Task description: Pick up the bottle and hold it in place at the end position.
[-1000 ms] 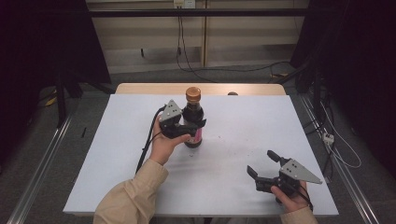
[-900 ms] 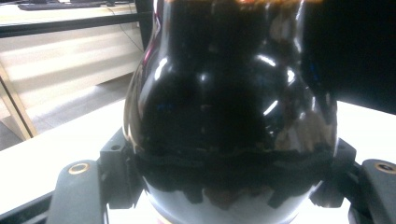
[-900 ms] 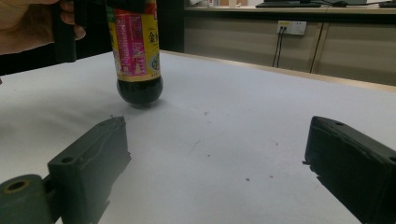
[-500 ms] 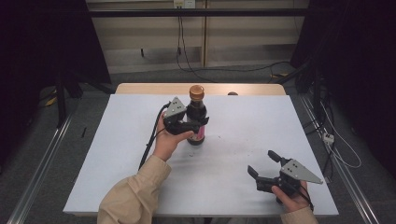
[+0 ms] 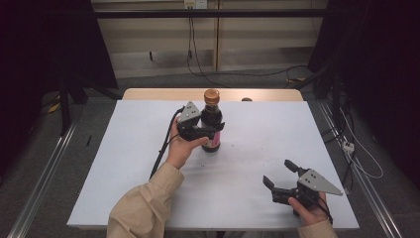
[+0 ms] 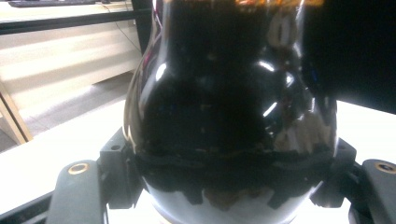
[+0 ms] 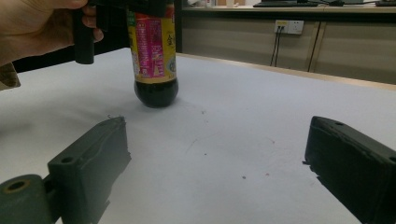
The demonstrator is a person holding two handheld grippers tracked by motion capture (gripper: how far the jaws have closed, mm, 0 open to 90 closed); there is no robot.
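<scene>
a dark glass bottle (image 5: 212, 130) of near-black liquid stands upright, with a copper-coloured cap (image 5: 211, 95) and a pink and yellow label (image 7: 154, 45). its rounded shoulder sits between the left gripper's (image 5: 203, 130) jaws, which press it on both sides, cap above them and label and base below. it stands well ahead of the right gripper's (image 5: 280, 176) spread jaws.

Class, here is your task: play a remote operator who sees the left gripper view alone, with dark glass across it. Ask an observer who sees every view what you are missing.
Operator: What am I holding?
Observer: A dark bottle with an orange cap, clamped by the left gripper.
Operator: Is it off the table?
Observer: In the right gripper view its base seems to touch the white table, or nearly so.
Operator: Any label?
Observer: Yes, a pink and yellow label.
Operator: Where's my other gripper?
Observer: The right gripper sits near the table's front right, jaws open, holding nothing.
</scene>
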